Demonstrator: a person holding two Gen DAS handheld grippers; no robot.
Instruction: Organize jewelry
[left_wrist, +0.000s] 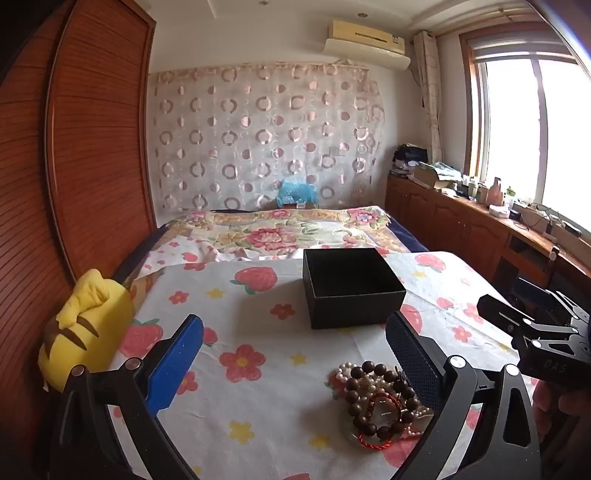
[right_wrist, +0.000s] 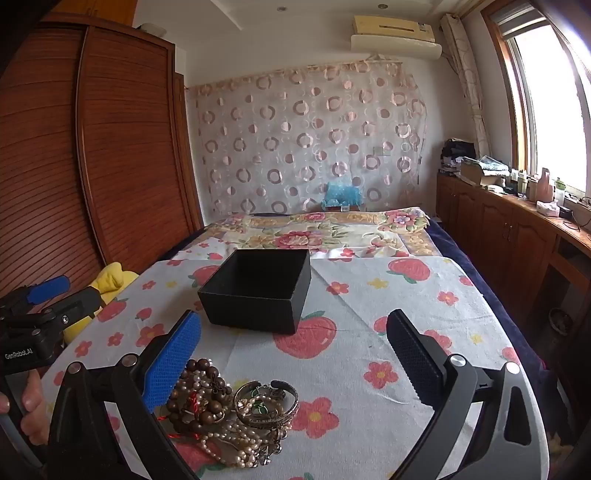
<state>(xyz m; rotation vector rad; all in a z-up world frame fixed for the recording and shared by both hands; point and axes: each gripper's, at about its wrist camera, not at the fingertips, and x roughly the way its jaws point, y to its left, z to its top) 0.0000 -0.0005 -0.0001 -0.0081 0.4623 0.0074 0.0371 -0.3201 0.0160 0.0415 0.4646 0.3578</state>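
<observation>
The left hand-held gripper (left_wrist: 293, 354) is held tilted slightly downward, released, over the bench (left_wrist: 258, 406), the tangled jewelry (left_wrist: 380, 398) of brown beads, pearls and red cord is seen near the empty black box (left_wrist: 351, 295), and the right hand-held gripper (right_wrist: 293, 356) is likewise released.

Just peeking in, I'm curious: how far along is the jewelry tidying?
Nothing looks done: the open black square box appears empty. Nothing is in hand: the left tongs and right tongs are open. The tangled heap of wooden-bead, pearl and metal bracelets still lies on the strawberry-print cloth.
</observation>
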